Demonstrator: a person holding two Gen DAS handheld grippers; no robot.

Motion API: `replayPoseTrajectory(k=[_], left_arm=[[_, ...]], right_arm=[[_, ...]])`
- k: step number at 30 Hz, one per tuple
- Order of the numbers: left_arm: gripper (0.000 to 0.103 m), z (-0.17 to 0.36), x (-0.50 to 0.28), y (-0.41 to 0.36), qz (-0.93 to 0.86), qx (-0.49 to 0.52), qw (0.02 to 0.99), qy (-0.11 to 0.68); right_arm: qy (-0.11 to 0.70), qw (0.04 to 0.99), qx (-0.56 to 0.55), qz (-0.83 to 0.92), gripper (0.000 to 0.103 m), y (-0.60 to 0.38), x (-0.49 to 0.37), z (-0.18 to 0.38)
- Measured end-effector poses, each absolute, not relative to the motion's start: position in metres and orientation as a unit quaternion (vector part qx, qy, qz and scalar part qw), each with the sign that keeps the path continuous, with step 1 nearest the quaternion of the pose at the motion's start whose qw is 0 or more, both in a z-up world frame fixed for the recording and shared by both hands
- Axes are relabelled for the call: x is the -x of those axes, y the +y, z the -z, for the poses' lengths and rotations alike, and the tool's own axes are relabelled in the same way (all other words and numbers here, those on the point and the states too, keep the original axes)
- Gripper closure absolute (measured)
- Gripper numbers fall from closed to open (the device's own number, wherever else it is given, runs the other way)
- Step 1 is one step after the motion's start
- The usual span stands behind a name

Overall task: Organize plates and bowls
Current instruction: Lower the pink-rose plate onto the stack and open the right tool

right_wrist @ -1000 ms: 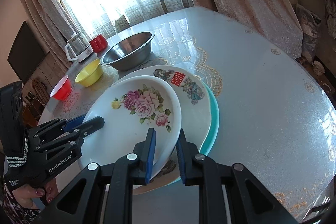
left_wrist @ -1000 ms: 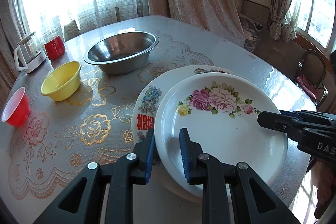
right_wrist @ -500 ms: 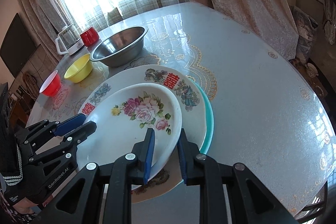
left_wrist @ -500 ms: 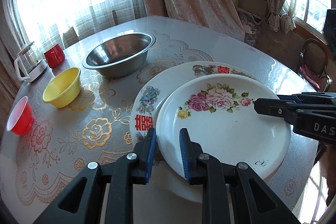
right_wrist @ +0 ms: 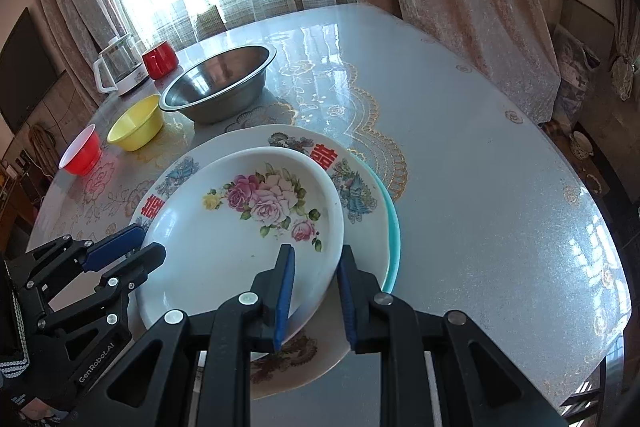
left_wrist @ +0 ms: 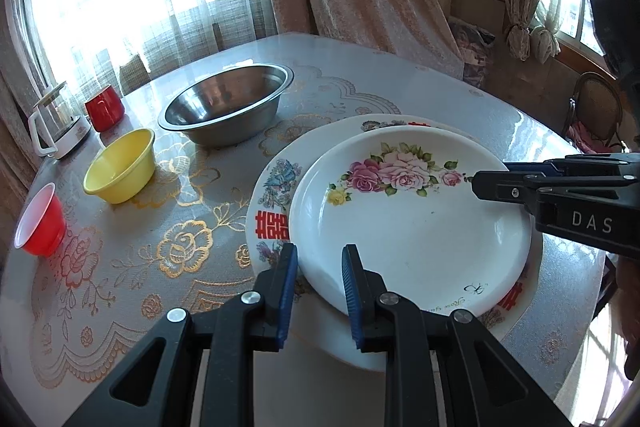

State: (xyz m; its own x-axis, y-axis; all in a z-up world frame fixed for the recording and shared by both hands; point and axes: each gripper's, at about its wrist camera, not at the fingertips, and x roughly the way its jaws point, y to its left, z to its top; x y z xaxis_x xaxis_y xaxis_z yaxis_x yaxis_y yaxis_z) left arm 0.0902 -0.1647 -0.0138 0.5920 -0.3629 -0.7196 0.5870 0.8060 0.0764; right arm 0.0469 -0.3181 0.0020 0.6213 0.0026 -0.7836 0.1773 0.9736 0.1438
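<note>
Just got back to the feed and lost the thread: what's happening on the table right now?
A person holds a gripper in each hand, and both straddle the rim of the rose plate. The left gripper is at its near-left edge, the right gripper at the opposite side, fingers apart on both. The plate sits on a larger plate with red characters, which lies on a teal plate. The steel bowl, yellow bowl and red cup stand apart, untouched.

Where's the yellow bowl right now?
In both views the yellow bowl sits on the table's far left, between the red cup and the steel bowl.
</note>
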Motion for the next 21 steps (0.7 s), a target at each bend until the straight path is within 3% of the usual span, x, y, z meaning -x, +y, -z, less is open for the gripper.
replayPoseTrajectory(k=[21], left_arm=[[0.079,0.0138,-0.0850,-0.1603,0.272,-0.142,0.882,0.358]], right_arm=[[0.427,0.898,-0.089,0.055,0.079,-0.3137,-0.0388,-0.0021]])
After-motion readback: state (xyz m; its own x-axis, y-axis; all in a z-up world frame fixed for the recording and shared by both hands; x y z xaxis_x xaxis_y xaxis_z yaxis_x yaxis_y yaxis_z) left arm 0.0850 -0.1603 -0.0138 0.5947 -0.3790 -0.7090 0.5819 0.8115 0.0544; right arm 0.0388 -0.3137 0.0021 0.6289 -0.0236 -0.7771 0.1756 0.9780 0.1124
